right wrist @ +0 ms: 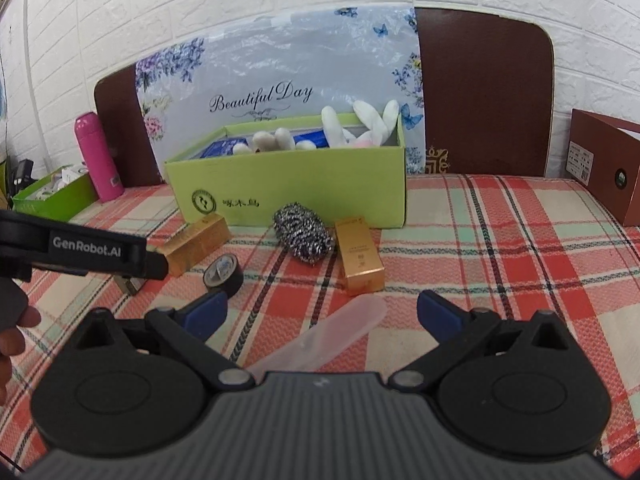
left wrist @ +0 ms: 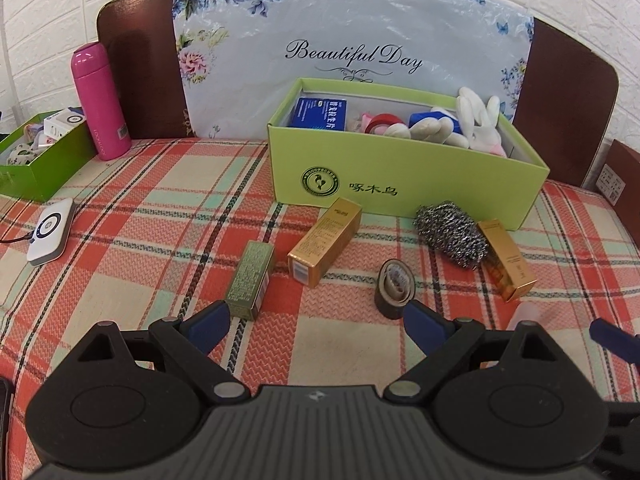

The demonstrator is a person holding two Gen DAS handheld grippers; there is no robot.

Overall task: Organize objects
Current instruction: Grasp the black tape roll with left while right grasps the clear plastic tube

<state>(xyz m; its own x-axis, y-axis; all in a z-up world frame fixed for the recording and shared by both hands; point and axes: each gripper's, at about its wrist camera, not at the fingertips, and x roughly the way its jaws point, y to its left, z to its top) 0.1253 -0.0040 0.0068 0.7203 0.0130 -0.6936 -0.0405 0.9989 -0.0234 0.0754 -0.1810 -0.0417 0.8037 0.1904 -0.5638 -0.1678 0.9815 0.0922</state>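
Both grippers spread wide, holding nothing — loose items lie on the plaid cloth before the green box.

Left gripper (left wrist: 316,322) released above bare cloth, green carton (left wrist: 250,280) by its left finger, tape roll (left wrist: 393,284) by its right. Right gripper (right wrist: 322,314) released too — pale pink case (right wrist: 320,340) lies flat between its fingers, untouched. Steel scrubber (right wrist: 303,236) sits just in front of the green box (right wrist: 288,184), a gold carton (right wrist: 360,256) touching its right side, another gold carton (left wrist: 324,240) to its left. Box holds white gloves (right wrist: 360,122) and a blue packet (left wrist: 318,114).

Bright, even light (fisheye-bent edges), soft shadows.
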